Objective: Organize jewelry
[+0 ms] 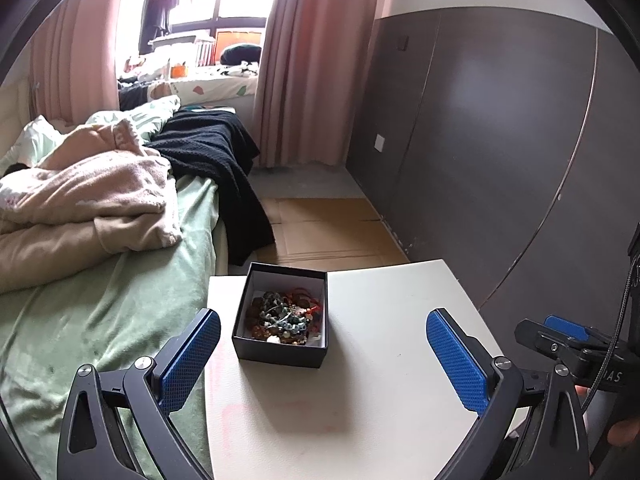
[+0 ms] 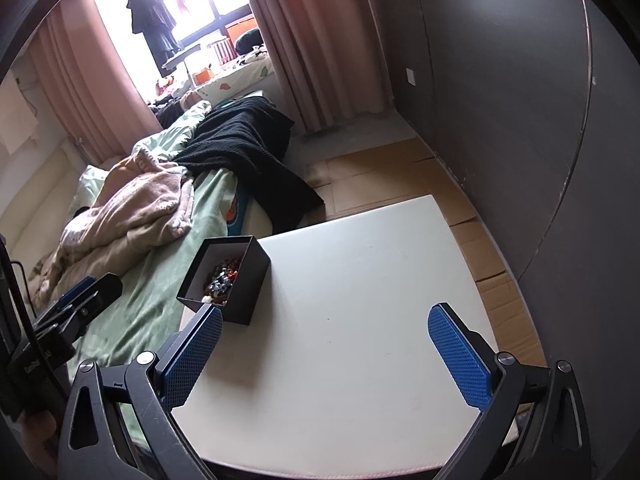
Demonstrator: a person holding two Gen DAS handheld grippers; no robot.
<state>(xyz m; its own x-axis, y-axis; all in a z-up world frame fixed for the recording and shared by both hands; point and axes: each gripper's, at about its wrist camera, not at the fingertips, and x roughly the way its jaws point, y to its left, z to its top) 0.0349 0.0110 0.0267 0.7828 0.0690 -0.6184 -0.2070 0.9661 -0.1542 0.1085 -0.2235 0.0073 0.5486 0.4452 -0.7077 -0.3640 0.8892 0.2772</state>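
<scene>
Left gripper (image 1: 323, 356) jaws apart over white table (image 1: 400, 320), right gripper (image 2: 325, 356) also apart, both empty, black box (image 1: 282, 312) of tangled jewelry (image 1: 286, 316) at table's bed-side edge

Matt black box (image 1: 280, 350), smooth white table (image 1: 380, 400), fuzzy blanket (image 1: 92, 196)

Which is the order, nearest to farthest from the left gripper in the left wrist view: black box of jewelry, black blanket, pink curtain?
From the left gripper:
1. Black box of jewelry, just ahead on the white table, slightly left.
2. Black blanket, farther, draped over the bed's right edge.
3. Pink curtain, farthest, by the window.
</scene>
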